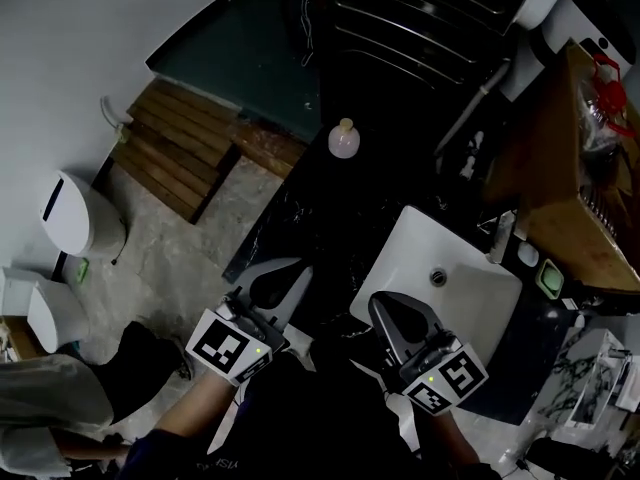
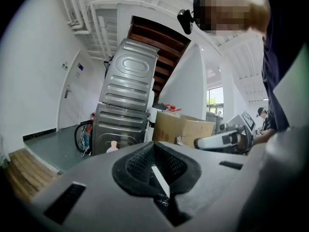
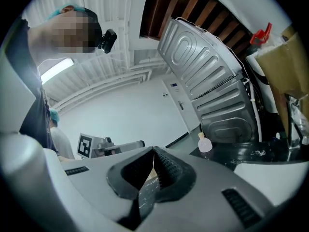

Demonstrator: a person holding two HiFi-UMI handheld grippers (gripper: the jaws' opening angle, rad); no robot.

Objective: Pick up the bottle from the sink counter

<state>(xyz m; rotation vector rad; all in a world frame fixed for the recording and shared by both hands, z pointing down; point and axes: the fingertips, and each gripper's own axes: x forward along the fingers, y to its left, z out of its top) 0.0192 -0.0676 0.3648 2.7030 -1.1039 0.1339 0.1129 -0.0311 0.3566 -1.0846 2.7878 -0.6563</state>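
So the small pale pink plastic bottle with the cream cap (image 1: 343, 139) stands upright on the glossy black marble sink counter (image 1: 300, 208). It's way out at the far end, well past the white rectangular sink basin (image 1: 470, 298), with nothing crowding it. That makes it an easy target from pretty much any side.

Both tools are down at the near end of the counter, well apart from the bottle. The left gripper (image 1: 295, 280) sits over the counter's near left edge, and the right gripper (image 1: 385, 308) hangs over the near corner of the basin. Both point roughly level toward the bottle, and each gripper view has it small, standing in front of a ribbed grey metal appliance (image 2: 126, 95).

Tongs state: the left pair is pressed together with nothing between the ribbed pads. The right pair is the same, tips meeting and empty. That makes sense to me, since there's nothing to hold this far out.

My read is that this is the approach, with the actual grab not started. Whichever gripper goes in will have to spread its jaws before reaching the bottle. It'll probably want to close around the body, not the narrow cap, because a light little bottle like that looks easy to knock over.
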